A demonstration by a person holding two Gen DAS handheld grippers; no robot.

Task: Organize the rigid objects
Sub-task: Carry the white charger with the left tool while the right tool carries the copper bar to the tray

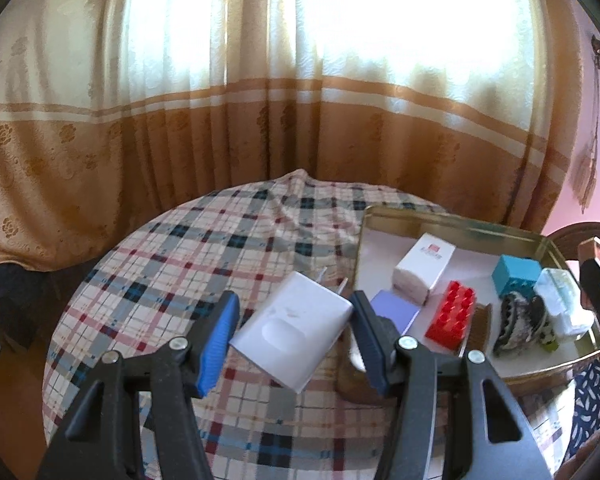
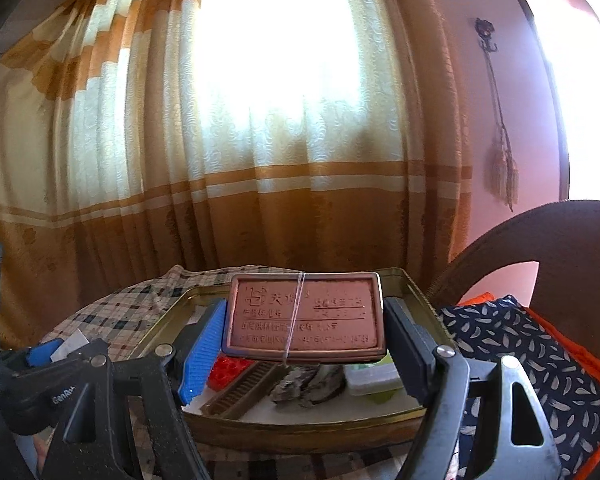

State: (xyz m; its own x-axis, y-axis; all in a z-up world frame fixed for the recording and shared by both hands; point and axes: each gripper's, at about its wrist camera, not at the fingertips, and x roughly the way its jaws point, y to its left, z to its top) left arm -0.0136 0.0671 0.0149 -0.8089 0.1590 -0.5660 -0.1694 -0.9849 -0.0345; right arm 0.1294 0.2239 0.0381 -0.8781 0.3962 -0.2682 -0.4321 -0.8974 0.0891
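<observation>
Gold metal tray (image 1: 456, 222) already held many small things. Left gripper (image 1: 294, 330) squeezed white plastic charger (image 1: 296, 330) above checked tablecloth (image 1: 204, 240). Right gripper (image 2: 304, 320) squeezed brown flat tin (image 2: 304, 314) over tray. Both still needed putting in.

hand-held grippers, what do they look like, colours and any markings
Both are black plastic, each finger arm having a triangular cutout and silver pivot screws. The left hand-held gripper has a ribbed blue pad on one finger and a darker pad on the other. The right hand-held gripper matches. Pale lettering on the black body at the right view's lower left is only partly legible.
</observation>
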